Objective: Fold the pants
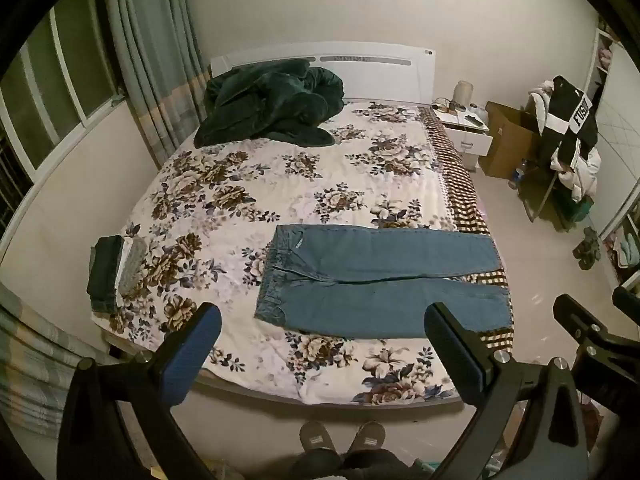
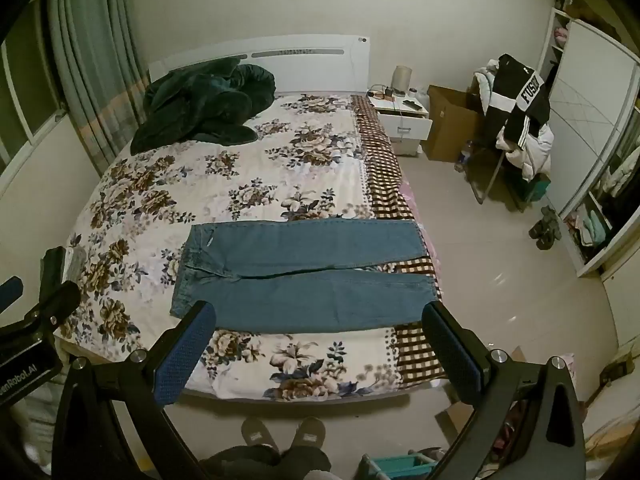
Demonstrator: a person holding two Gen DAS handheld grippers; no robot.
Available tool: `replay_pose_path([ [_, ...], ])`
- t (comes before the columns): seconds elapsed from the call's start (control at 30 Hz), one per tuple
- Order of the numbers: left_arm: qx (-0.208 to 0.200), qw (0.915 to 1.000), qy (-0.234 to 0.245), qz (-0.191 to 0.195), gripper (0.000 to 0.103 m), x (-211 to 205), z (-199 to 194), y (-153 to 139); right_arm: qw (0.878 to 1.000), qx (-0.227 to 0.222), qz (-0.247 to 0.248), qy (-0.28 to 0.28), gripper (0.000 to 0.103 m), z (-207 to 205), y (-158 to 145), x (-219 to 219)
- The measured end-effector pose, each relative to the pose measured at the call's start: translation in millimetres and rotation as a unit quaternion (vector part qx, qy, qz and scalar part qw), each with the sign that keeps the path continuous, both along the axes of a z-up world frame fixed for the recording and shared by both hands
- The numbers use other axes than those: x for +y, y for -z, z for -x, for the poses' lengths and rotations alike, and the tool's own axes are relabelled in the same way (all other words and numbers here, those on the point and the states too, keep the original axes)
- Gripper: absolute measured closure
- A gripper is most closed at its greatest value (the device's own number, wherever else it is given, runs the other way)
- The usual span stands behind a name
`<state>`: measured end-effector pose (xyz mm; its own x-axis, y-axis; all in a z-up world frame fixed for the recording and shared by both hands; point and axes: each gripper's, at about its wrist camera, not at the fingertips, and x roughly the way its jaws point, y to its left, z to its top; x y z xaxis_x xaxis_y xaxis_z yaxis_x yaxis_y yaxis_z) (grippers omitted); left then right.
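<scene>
Across the foot of the bed (image 1: 224,184), the pants (image 1: 380,276) lie flat and unfolded, waistband at nine o'clock, hems at three, reaching the mattress edge. The left tool (image 1: 324,344) and right tool (image 2: 320,340) both hover above, spread wide and holding nothing. The likely trouble: pinching the floral sheet (image 2: 248,184) with the denim, or the hems slipping off the bed edge mid-fold.

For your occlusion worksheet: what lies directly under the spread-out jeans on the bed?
The jeans lie flat on the floral bedsheet; their leg ends reach the checked border. Whatever is beneath the denim itself is covered, so it cannot be seen.
</scene>
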<state>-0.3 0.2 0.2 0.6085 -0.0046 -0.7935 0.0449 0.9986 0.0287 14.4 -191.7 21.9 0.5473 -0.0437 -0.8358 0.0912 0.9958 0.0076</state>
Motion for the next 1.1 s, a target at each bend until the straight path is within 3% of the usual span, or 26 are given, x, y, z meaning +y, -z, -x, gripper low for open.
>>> replay_pose_path([
  [0.8, -0.006, 1.0000, 0.002, -0.005, 0.000, -10.3, -7.1, -26.3, 1.000, -0.004, -0.006, -0.001, 0.000, 0.6, -1.3, -1.1],
  [1.1, -0.011, 0.9999, 0.005, -0.005, 0.000, -5.6, -3.7, -31.4, 1.000, -0.007, -0.005, -0.002, 0.000, 0.3, -19.7, 10.2],
])
